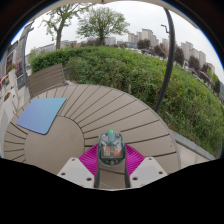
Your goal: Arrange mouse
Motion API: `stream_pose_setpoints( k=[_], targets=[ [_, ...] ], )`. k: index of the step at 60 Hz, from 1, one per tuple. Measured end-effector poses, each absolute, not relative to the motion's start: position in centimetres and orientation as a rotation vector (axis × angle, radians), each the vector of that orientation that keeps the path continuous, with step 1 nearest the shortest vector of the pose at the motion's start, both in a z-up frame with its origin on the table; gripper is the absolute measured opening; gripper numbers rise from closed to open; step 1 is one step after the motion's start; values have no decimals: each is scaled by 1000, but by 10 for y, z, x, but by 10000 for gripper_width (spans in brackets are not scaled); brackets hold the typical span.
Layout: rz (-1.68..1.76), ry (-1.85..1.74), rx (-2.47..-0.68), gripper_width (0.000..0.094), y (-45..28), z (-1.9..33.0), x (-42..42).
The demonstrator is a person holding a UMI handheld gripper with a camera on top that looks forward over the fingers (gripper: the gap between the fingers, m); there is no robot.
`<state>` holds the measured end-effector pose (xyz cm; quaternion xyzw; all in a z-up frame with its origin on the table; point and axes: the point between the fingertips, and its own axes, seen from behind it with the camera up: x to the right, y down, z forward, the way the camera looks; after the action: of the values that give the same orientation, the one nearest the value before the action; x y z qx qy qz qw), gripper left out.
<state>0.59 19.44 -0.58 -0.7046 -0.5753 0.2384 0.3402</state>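
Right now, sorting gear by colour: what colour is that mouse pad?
Blue: the mouse pad shows in the gripper view.

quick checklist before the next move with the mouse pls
1. Mouse between the gripper fingers: ok, it sits between the pink pads.
2. Both fingers pressing on the mouse: cannot tell, the contact is not clear.
3. Blue mouse pad in view: ok, it lies beyond the fingers, off to one side on the wooden table.
4. Pad surface free: ok, nothing lies on it.
5. Path to pad unobstructed: ok, only bare slats between.
6. Mouse lifted or resting: cannot tell.
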Motion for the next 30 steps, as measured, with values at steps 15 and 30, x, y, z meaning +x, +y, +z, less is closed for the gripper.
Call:
stream_pose_setpoints(
  k=[15, 30],
  targets=[
    [805, -1433, -1770, 343, 106, 114, -76],
    [857, -1555, -1732, 342, -59, 70, -177]
  ],
)
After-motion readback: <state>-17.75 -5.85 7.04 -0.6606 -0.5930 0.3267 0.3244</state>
